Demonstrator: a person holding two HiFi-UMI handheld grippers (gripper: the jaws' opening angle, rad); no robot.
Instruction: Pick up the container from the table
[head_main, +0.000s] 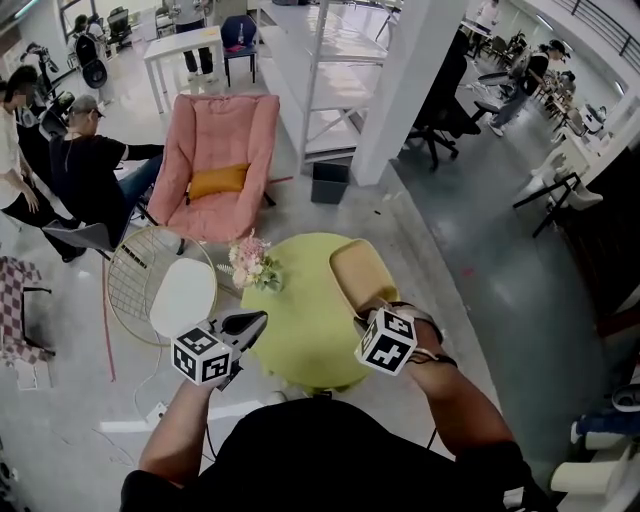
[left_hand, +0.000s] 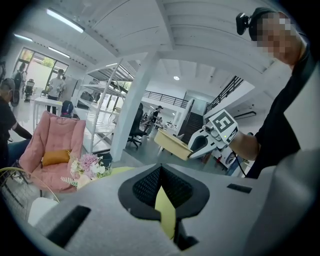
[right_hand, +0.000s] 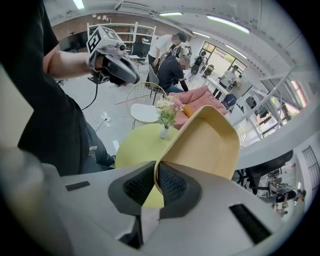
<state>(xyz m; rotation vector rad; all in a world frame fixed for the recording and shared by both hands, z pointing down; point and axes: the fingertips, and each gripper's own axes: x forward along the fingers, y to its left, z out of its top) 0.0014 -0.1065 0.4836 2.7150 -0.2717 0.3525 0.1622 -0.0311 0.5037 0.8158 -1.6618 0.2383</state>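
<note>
My right gripper (head_main: 363, 318) is shut on the near rim of a tan, shallow container (head_main: 362, 273). The container hangs tilted above the right side of the round yellow-green table (head_main: 300, 330). In the right gripper view the black pads (right_hand: 170, 182) pinch the container's (right_hand: 205, 145) thin edge, and the tray rises away from the jaws. My left gripper (head_main: 248, 324) hovers over the table's left edge, shut with nothing in it; its pads (left_hand: 145, 185) meet at the tips. The left gripper view shows the right gripper (left_hand: 197, 145) holding the container (left_hand: 172, 142).
A small vase of pink and white flowers (head_main: 250, 264) stands at the table's far left edge. A wire chair with a white seat (head_main: 165, 290) and a pink armchair (head_main: 220, 165) stand beyond it. A white column (head_main: 405, 90), a black bin (head_main: 329, 183) and seated people (head_main: 85, 160) lie farther off.
</note>
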